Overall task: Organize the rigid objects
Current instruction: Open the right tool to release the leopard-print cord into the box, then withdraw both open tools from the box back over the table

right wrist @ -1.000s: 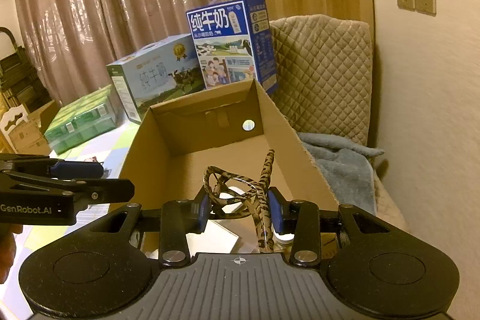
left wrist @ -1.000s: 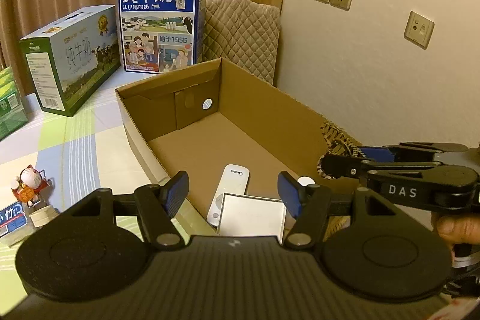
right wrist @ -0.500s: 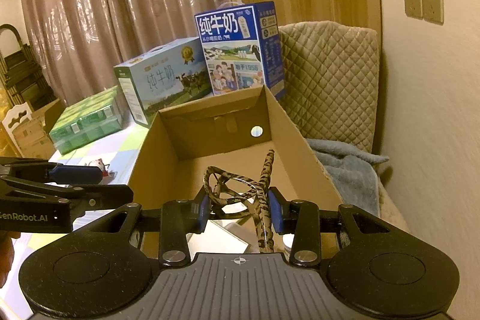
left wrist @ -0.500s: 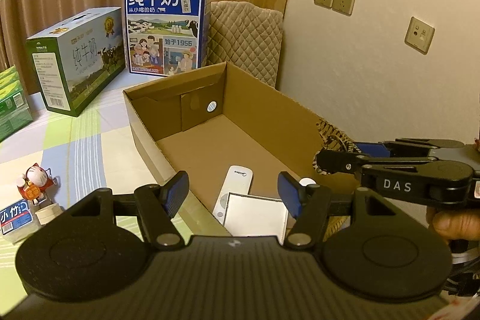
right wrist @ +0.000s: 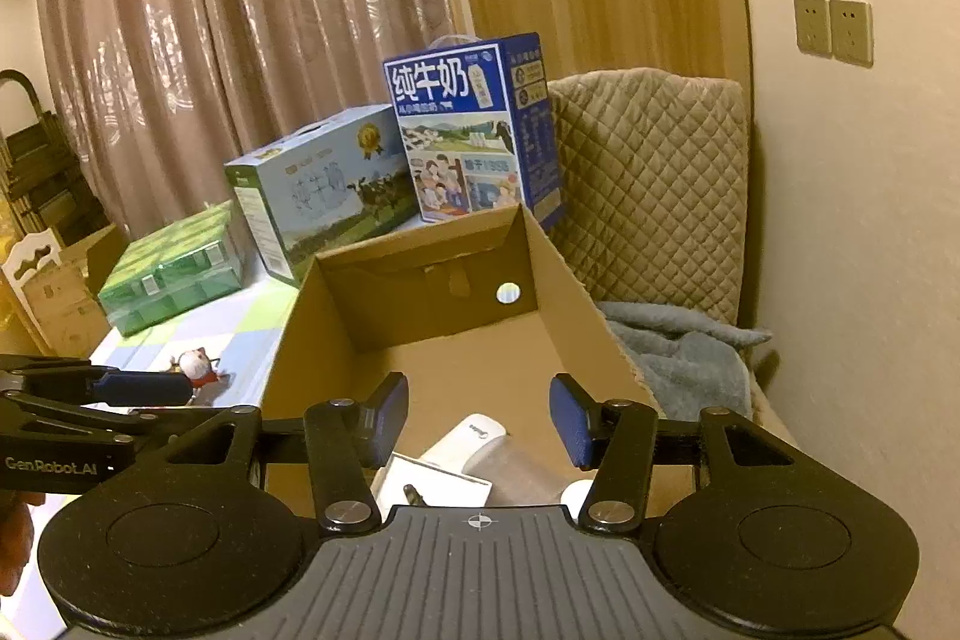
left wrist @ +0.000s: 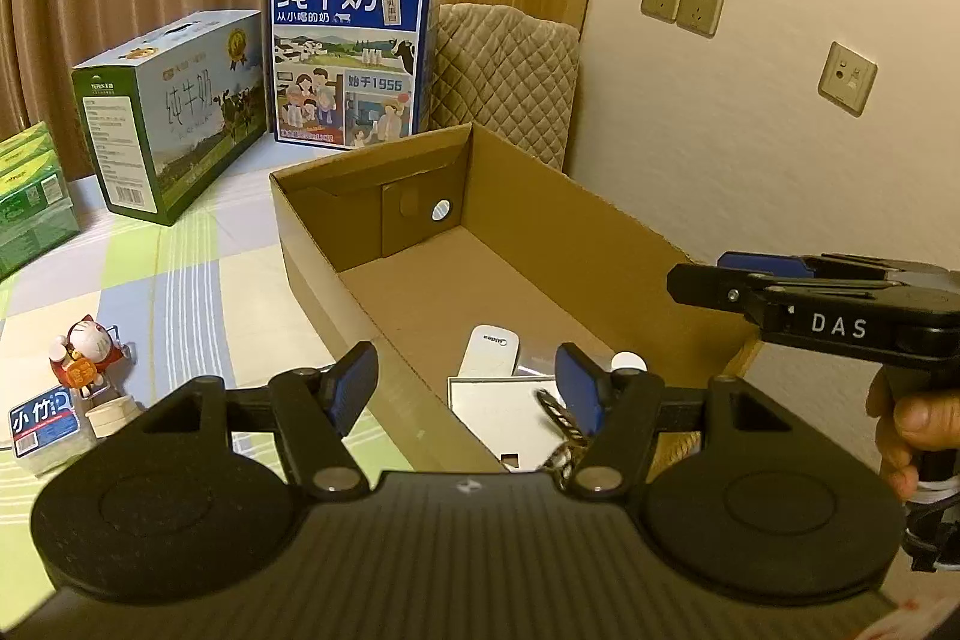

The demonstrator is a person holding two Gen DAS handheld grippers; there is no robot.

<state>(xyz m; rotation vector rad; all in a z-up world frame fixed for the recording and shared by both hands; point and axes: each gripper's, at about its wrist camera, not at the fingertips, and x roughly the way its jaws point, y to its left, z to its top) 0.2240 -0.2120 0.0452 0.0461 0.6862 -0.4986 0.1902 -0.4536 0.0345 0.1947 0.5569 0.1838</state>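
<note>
Left gripper [left wrist: 467, 388] held level, blue pads [left wrist: 351, 387] spread wide, nothing between them. Right gripper [right wrist: 478, 421] likewise parted and bare, level beside the left one. Right hand [left wrist: 915, 421] wrapped round its handle.

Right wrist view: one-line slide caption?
Open right gripper above a cardboard box holding a white remote.

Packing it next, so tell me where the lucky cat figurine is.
The lucky cat figurine stands on the checked cloth, left of the cardboard box, beside a small labelled box.
</note>
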